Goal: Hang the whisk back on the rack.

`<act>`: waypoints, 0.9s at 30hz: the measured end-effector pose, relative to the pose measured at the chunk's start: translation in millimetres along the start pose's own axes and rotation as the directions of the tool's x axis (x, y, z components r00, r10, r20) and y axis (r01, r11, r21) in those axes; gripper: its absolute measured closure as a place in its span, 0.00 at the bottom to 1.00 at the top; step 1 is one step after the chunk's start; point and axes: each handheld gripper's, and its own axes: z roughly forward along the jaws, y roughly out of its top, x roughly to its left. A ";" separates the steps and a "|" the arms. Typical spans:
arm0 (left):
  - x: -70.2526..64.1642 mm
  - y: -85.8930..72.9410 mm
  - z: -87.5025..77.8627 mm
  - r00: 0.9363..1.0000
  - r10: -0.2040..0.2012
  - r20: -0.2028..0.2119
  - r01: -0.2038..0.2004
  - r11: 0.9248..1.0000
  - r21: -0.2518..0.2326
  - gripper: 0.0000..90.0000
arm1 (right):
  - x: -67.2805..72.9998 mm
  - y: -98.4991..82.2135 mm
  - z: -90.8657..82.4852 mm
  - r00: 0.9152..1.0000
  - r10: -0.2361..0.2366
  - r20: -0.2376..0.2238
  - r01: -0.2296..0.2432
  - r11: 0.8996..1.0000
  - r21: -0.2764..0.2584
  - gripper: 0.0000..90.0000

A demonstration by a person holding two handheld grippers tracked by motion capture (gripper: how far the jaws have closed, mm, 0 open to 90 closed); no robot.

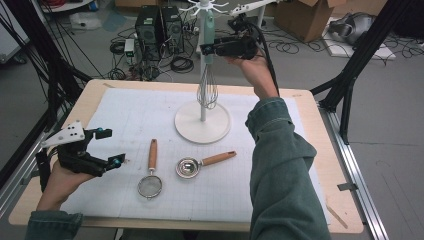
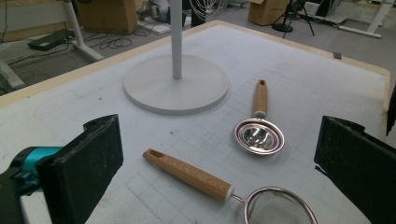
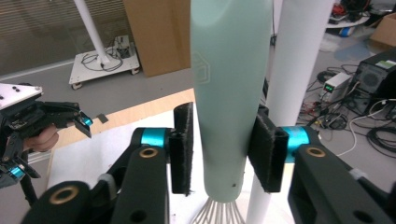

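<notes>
At the rack (image 1: 202,117), right hand (image 1: 255,70) raised, left hand (image 1: 60,182) low.

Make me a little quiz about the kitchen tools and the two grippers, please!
1. True or false: the whisk lies flat.
2. Which tool's handle stands between the jaws of the right gripper? A strainer, B whisk, C scoop.
3. Fill in the gap: the jaws of the left gripper are wide ____, with nothing between them.

Key:
1. False: it hangs upright at the stand.
2. B.
3. open.
</notes>
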 end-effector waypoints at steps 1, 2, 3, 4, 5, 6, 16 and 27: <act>0.6 -0.3 -0.2 1.000 0.000 -0.001 0.000 1.000 0.001 0.02 | 0.2 0.0 -1.5 1.000 0.001 0.001 -0.001 1.000 0.001 0.69; 1.0 -0.7 -0.4 1.000 -0.004 0.000 0.004 1.000 -0.001 0.02 | 0.5 -0.1 -2.8 1.000 0.003 0.002 -0.003 1.000 0.001 0.68; 1.6 -0.9 -0.7 1.000 -0.005 0.001 0.005 1.000 -0.001 0.02 | 0.8 -0.4 -4.3 1.000 0.007 0.003 -0.007 1.000 -0.004 0.68; 2.1 -1.1 -1.1 1.000 -0.007 -0.001 0.007 1.000 -0.002 0.02 | 0.6 -1.1 -5.9 1.000 0.006 0.003 -0.006 1.000 -0.015 0.67; 2.2 -1.3 -1.5 1.000 -0.009 0.000 0.009 1.000 -0.004 0.02 | 0.6 -1.8 -7.6 1.000 0.011 0.002 -0.011 1.000 -0.022 0.67; 2.3 -1.4 -1.7 1.000 -0.010 -0.001 0.010 1.000 -0.005 0.02 | 0.6 -2.3 -9.2 1.000 0.015 0.001 -0.015 1.000 -0.028 0.66; 3.2 -2.6 -1.2 1.000 -0.013 -0.003 0.013 1.000 0.000 0.02 | 1.2 -9.0 -30.5 0.999 0.032 -0.020 -0.033 0.996 -0.083 0.67; 2.1 -2.5 1.7 1.000 -0.007 0.005 0.006 1.000 0.010 0.02 | 7.3 -8.5 -50.3 0.999 0.003 -0.034 -0.006 0.996 -0.087 0.94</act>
